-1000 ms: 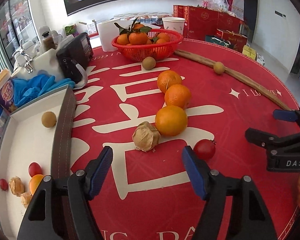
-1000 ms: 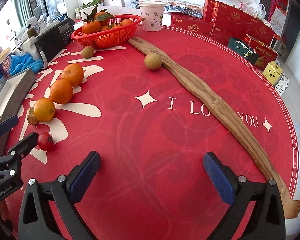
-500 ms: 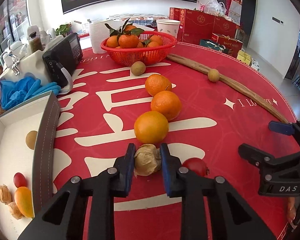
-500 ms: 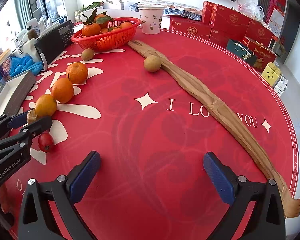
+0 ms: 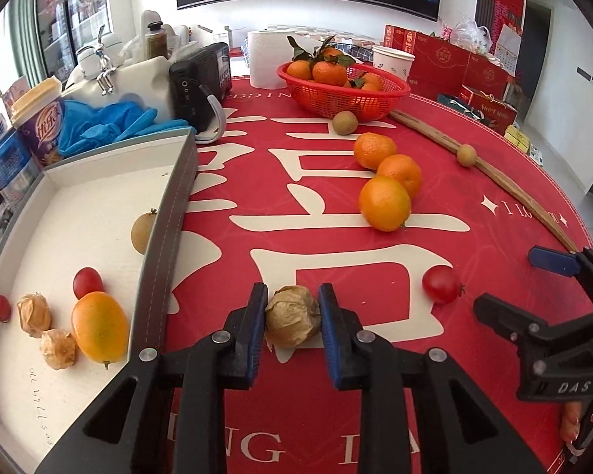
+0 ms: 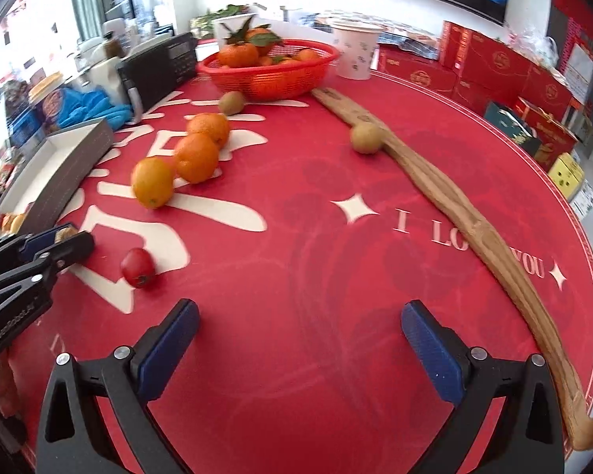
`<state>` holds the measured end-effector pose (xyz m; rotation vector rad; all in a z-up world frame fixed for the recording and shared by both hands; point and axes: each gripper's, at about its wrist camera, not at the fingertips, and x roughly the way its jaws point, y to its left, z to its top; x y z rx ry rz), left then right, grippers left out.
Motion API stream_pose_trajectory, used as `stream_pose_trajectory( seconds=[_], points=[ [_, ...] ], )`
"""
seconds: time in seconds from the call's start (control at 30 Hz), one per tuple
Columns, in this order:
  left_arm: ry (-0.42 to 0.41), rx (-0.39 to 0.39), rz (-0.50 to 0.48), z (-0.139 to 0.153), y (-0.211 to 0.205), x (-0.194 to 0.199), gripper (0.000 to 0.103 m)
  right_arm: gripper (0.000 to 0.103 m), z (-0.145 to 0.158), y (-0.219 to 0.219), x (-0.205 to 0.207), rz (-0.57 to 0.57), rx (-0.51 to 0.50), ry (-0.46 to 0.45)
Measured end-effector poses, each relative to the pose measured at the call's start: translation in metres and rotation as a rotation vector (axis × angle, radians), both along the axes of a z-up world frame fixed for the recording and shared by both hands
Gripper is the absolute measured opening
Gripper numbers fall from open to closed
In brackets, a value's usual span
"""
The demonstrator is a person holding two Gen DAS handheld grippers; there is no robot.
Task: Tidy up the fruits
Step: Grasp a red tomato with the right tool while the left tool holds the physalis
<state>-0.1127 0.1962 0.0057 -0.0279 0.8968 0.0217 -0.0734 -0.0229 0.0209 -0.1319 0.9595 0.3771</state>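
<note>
A papery brown husked fruit [image 5: 292, 318] sits between the blue pads of my left gripper [image 5: 292, 291], just over the red tablecloth and close to the white box's dark wall. The pads press on its sides while the jaws are opening slightly. Seen from the right wrist, the left gripper [image 6: 69, 237] holds the husk at the far left. A cherry tomato [image 5: 440, 284] lies on the cloth to the right of it. My right gripper [image 6: 300, 310] stands open over bare cloth, with the tomato [image 6: 138, 268] ahead on its left. Three oranges [image 5: 384, 203] lie in a row beyond.
The white box [image 5: 27, 213] on the left holds an orange fruit, two husked fruits, small tomatoes and a brown round fruit. A red basket [image 5: 336, 94] of tangerines stands at the back. A long wooden stick [image 6: 435, 181] crosses the cloth, with a brown fruit [image 6: 365, 139] against it.
My left gripper shut on the husked fruit beside the nearest orange, then carried it left, away from the orange and towards the box. The right gripper stayed open and shifted a little.
</note>
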Motion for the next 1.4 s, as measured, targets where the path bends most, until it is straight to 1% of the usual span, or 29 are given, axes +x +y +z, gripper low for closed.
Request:
stream_pose_trajectory(
  seconds=[0.13,0.27,0.3,0.33,0.4,0.47,0.5,0.53,0.67,0.77,0.9,1.03,1.4],
  points=[
    [-0.003,-0.026,0.015,0.000,0.008,-0.005,0.030,0.103,0.000,0.030,-0.005,0.091,0.007,-0.004],
    [-0.004,-0.033,0.019,0.000,0.011,-0.009,0.029,0.103,-0.001,0.053,0.000,0.127,-0.008,-0.009],
    [-0.005,-0.039,0.019,0.000,0.012,-0.009,0.029,0.102,-0.001,0.058,0.002,0.127,-0.016,-0.015],
    [-0.006,-0.043,0.019,0.000,0.013,-0.009,0.029,0.097,-0.002,0.061,0.003,0.126,-0.031,-0.023],
    [-0.005,-0.036,0.019,0.000,0.012,-0.009,0.030,0.085,0.001,0.065,0.004,0.133,-0.030,-0.037],
    [-0.006,-0.042,0.022,0.000,0.012,-0.009,0.030,0.045,0.005,0.067,0.001,0.146,-0.023,-0.051],
    [-0.007,-0.049,0.021,-0.001,0.011,-0.008,0.029,0.035,0.005,0.067,0.000,0.145,-0.018,-0.054],
    [-0.009,-0.060,0.017,0.000,0.010,-0.008,0.029,0.023,0.005,0.066,-0.001,0.133,-0.014,-0.058],
    [-0.012,-0.091,-0.014,0.000,0.002,-0.009,0.028,0.023,0.007,0.045,0.005,0.061,0.081,-0.023],
    [-0.012,-0.103,-0.029,0.000,-0.003,-0.008,0.028,0.023,0.007,0.024,0.008,0.001,0.129,-0.008],
    [-0.016,-0.130,-0.030,0.003,-0.001,-0.006,0.028,0.023,0.008,0.006,0.010,-0.043,0.194,0.003],
    [-0.033,-0.126,-0.026,0.005,-0.001,-0.007,0.028,0.023,0.014,-0.001,0.008,-0.059,0.211,-0.023],
    [-0.041,-0.110,-0.032,0.006,-0.001,-0.009,0.028,0.023,0.011,0.001,0.010,-0.057,0.216,-0.007]
  ],
)
